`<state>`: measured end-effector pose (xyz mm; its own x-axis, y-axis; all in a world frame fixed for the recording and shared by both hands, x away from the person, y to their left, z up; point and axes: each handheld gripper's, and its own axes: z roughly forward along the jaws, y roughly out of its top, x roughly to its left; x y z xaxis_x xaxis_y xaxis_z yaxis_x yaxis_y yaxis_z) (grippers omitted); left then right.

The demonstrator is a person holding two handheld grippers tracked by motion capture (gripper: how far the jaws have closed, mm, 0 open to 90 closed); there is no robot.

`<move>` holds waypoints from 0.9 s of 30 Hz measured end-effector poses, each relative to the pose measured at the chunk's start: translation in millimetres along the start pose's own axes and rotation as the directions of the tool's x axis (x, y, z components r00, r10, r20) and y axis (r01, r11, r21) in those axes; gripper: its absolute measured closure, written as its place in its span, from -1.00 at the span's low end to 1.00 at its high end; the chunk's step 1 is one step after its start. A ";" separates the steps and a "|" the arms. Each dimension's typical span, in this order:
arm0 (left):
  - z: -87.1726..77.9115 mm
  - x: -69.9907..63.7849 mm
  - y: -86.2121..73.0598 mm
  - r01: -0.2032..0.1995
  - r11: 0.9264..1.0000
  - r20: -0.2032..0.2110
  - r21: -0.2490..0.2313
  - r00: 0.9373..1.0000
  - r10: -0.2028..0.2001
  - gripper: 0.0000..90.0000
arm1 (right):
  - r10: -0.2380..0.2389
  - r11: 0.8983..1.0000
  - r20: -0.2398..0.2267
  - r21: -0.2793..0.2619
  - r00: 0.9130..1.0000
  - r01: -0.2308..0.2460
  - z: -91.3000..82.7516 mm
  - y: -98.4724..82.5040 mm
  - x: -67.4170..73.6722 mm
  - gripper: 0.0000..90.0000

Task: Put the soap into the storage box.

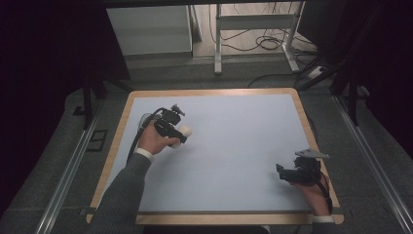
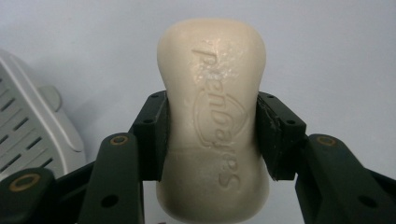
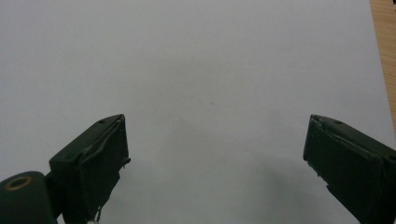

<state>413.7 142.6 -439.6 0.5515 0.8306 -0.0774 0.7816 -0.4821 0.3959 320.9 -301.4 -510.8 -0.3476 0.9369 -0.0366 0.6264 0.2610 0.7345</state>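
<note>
Both fingers of the left gripper (image 2: 212, 135) clamp the waist of a cream soap bar (image 2: 215, 121), probably for a secure carry above the pale table (image 1: 234, 126), while the right gripper (image 3: 215, 163) rests spread wide with nothing between.
</note>
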 end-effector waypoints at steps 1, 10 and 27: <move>-0.1 2.7 -0.1 0.008 1.000 -0.002 0.000 1.000 -0.008 0.10 | 0.000 1.000 0.001 0.000 1.000 0.000 0.3 -0.1 0.3 -0.85; -2.9 19.9 -3.1 0.046 0.999 -0.014 0.003 0.999 -0.046 0.10 | 0.003 1.000 0.004 -0.001 1.000 -0.003 -0.2 -0.4 -0.9 -0.85; -4.9 49.0 -8.6 0.124 0.992 -0.034 -0.019 0.992 -0.125 0.10 | 0.003 1.000 0.005 0.004 1.000 -0.003 0.7 -1.0 -1.3 -0.85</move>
<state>432.6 188.8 -442.3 0.4393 0.8933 -0.0948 0.8384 -0.3698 0.4004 321.2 -302.8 -511.9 -0.3426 0.9387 -0.0378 0.6300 0.2594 0.7320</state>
